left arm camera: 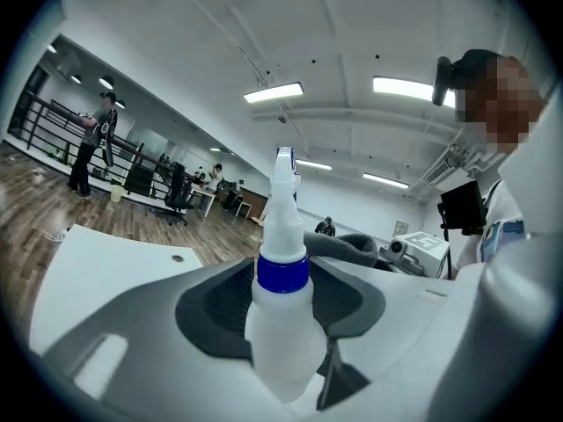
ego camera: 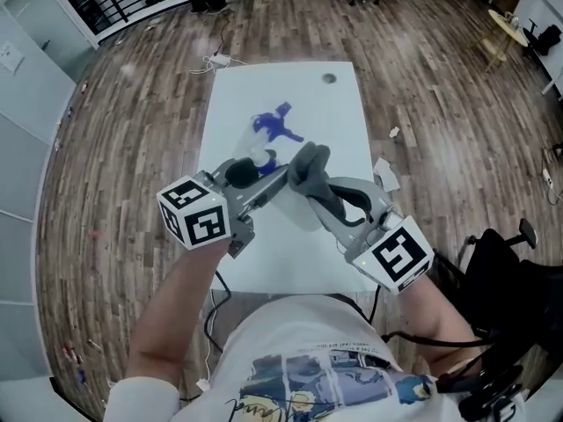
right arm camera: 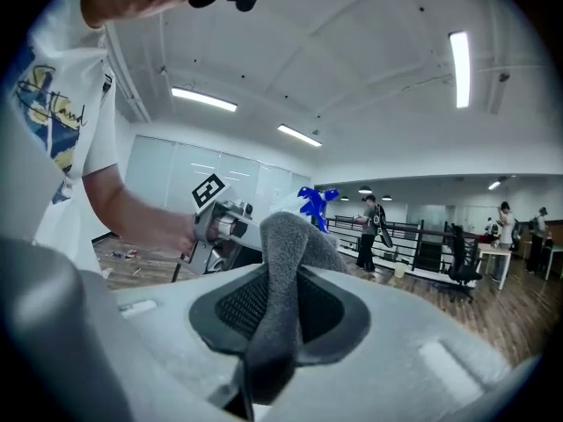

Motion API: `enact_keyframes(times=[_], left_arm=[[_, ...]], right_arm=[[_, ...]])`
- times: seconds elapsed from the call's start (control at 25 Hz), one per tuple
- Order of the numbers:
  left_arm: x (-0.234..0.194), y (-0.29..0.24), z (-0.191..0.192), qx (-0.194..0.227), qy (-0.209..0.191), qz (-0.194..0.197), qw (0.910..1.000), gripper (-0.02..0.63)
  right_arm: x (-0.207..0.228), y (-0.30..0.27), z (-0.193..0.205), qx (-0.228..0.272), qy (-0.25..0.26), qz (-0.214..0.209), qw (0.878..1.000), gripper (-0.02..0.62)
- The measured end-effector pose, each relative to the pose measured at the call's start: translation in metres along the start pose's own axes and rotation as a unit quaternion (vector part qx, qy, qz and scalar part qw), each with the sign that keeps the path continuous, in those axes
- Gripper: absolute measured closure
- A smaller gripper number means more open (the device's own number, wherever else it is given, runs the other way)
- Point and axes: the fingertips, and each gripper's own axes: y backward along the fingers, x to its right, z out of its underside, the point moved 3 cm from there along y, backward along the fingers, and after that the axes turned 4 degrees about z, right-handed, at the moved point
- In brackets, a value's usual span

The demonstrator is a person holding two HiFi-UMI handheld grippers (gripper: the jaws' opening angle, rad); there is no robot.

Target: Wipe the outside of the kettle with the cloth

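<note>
My left gripper (ego camera: 262,170) is shut on a white spray bottle (ego camera: 260,155) with a blue collar and a blue trigger head (ego camera: 278,123). In the left gripper view the bottle (left arm camera: 283,315) stands upright between the jaws. My right gripper (ego camera: 310,172) is shut on a grey cloth (ego camera: 308,163). In the right gripper view the cloth (right arm camera: 283,271) sticks up in a folded hump from the jaws. Both grippers are held up close together above the white table (ego camera: 339,121), the cloth just right of the bottle. I see no kettle in any view.
The table has a round cable hole (ego camera: 329,78) near its far end. A white power strip (ego camera: 218,60) with its cable lies on the wooden floor beyond it. A black chair (ego camera: 506,258) stands at my right. People stand far off by a railing (right arm camera: 378,227).
</note>
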Motion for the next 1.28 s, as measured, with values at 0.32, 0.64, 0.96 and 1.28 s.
enact_keyframes(times=[0.32, 0.64, 0.96, 1.28], left_arm=[[0.002, 0.021, -0.022, 0.03, 0.024, 0.002, 0.9992, 0.411], [-0.004, 0.029, -0.034, 0.047, 0.042, 0.004, 0.998, 0.411], [-0.013, 0.017, -0.033, 0.036, 0.049, 0.0, 0.9982, 0.411], [-0.018, 0.004, -0.024, 0.03, 0.056, -0.019, 0.9978, 0.41]], right_arm=[[-0.009, 0.0, 0.045, -0.048, -0.016, -0.012, 0.999, 0.52], [-0.004, 0.015, 0.111, -0.109, -0.056, 0.016, 0.992, 0.52], [0.002, 0.013, 0.034, -0.048, -0.017, 0.023, 0.998, 0.52], [-0.029, -0.01, -0.003, -0.039, 0.045, 0.005, 0.998, 0.52]])
